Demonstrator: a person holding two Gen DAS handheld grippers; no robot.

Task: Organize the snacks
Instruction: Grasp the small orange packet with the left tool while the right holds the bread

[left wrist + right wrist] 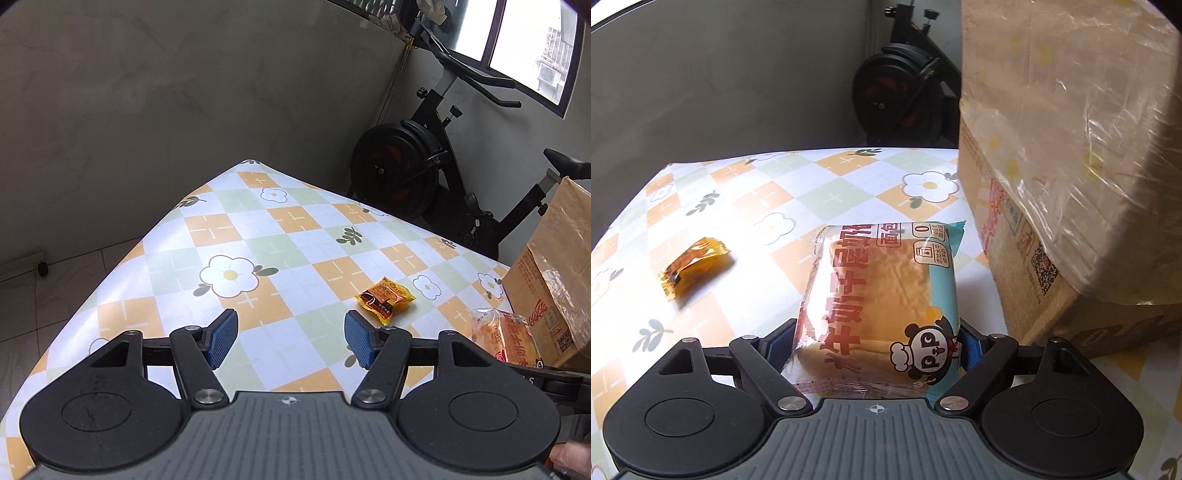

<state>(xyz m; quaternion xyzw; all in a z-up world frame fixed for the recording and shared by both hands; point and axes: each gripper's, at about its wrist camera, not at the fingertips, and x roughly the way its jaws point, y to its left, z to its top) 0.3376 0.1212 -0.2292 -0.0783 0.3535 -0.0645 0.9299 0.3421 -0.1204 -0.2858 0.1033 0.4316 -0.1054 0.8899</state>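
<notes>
Desk (280, 236): checked floral cloth, orange, green and white.
Box (1071, 184): cardboard, partly film-wrapped, on the desk's right side.
Bread pack (882, 295): lies on the desk just left of the box, its near end between the jaws of the right hand-held gripper (877, 350); whether the pads press it cannot be told.
Left hand-held gripper (290, 338): released, nothing between its blue pads.
Sachet (386, 297): small, orange, on the desk left of the bread pack.

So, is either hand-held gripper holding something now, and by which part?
The right hand-held gripper grips the bread packet by the sides of its near end. The left hand-held gripper is open and empty.
</notes>
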